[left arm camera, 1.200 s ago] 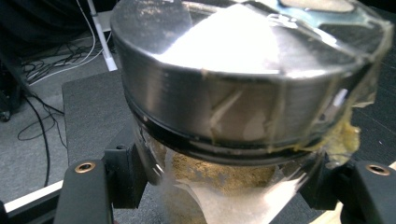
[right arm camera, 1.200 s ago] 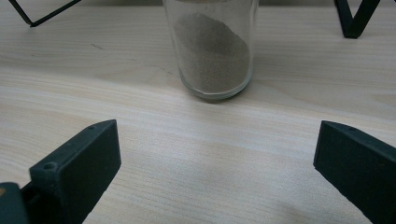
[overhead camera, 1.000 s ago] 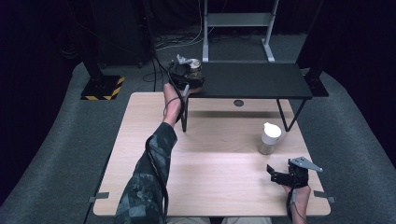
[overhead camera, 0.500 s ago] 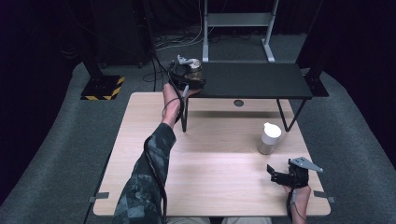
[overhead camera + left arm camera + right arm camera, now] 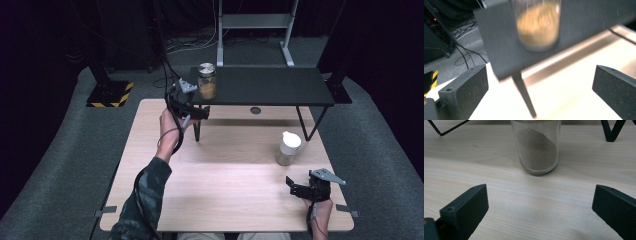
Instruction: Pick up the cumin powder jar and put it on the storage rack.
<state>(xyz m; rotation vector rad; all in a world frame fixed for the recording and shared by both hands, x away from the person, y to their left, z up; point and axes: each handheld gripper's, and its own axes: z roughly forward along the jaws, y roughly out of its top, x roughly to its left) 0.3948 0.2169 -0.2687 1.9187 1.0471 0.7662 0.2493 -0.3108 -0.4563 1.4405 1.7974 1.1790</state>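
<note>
A glass jar with a metal lid and brown contents stands on the left end of the black shelf. My left gripper is open just in front of and below it, holding nothing. The left gripper view is blurred: the jar sits beyond the open left gripper, above a shelf leg. A white-lidded jar of grey powder stands on the table at the right. My right gripper is open near the front edge, facing that jar with nothing between its fingers.
The black shelf stands on thin legs across the back of the wooden table. A small round hole lies under it. On the floor beyond are cables and a yellow-black striped base.
My left gripper has let go of the brown jar on the shelf and drawn back toward me and downward. The right gripper has not moved.
</note>
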